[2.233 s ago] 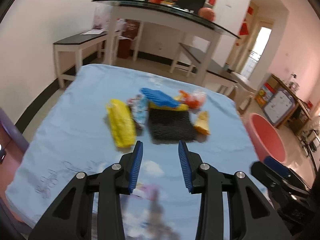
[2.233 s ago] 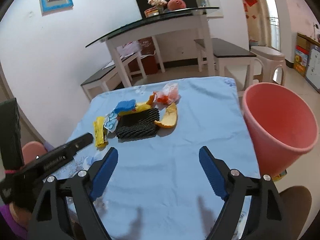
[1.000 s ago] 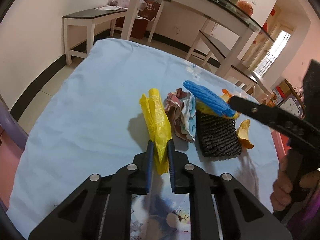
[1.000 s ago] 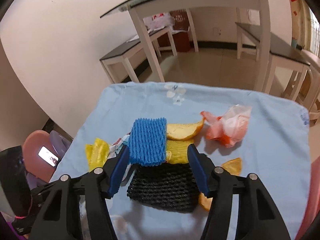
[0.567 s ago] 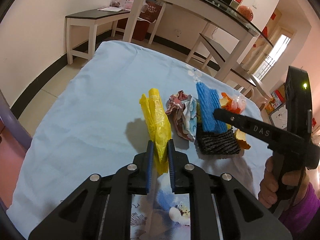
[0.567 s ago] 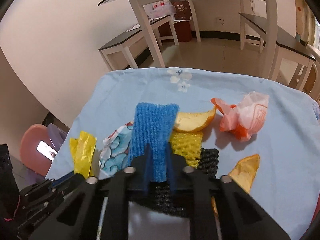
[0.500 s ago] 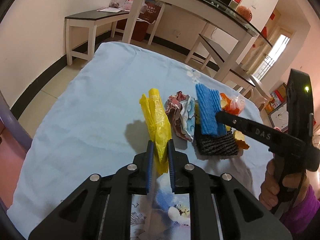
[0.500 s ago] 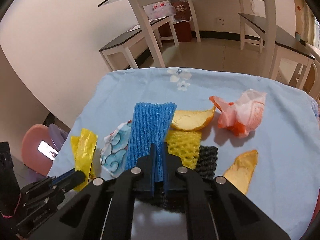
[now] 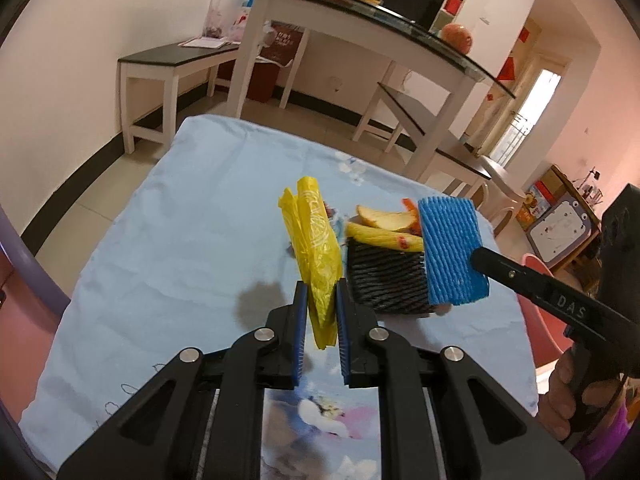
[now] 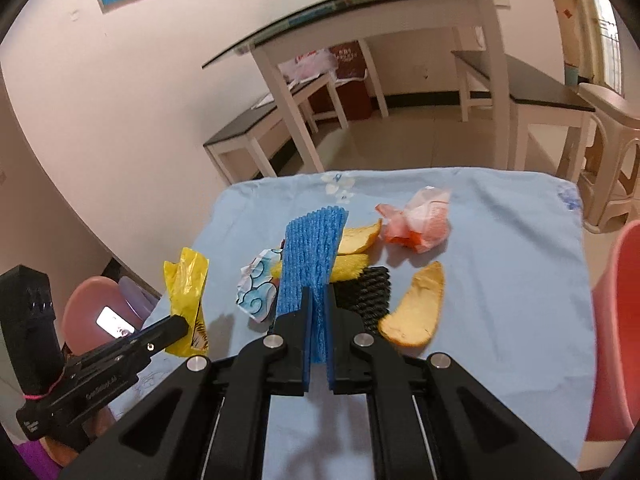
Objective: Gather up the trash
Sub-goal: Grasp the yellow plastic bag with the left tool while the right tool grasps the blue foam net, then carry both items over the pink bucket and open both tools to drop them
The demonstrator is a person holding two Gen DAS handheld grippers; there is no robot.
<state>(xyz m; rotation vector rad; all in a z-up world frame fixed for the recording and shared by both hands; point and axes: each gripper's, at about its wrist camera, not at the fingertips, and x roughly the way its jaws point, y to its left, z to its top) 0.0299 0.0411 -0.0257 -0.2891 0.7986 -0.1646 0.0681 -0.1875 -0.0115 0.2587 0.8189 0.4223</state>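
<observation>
My left gripper (image 9: 322, 316) is shut on a yellow plastic bag (image 9: 314, 240) and holds it above the blue tablecloth (image 9: 180, 248). My right gripper (image 10: 318, 326) is shut on a blue foam net (image 10: 310, 260), also lifted; the net shows in the left wrist view (image 9: 452, 248) too. On the cloth lie a black foam net (image 9: 384, 280), a yellow foam net (image 9: 384, 234), orange peels (image 10: 416, 308), a crumpled printed wrapper (image 10: 258, 286) and a pink plastic bag (image 10: 420, 218).
A pink bin (image 10: 618, 332) stands at the table's right edge. Beyond the table are a glass-topped dining table (image 9: 360, 4), benches (image 9: 176, 56) and a plastic stool (image 10: 608, 148). A pink chair (image 10: 88, 312) is at the left.
Both grippers have lifted their pieces off the cloth: the yellow bag and the blue net now hang above the pile. The cameras have risen and pulled back.
</observation>
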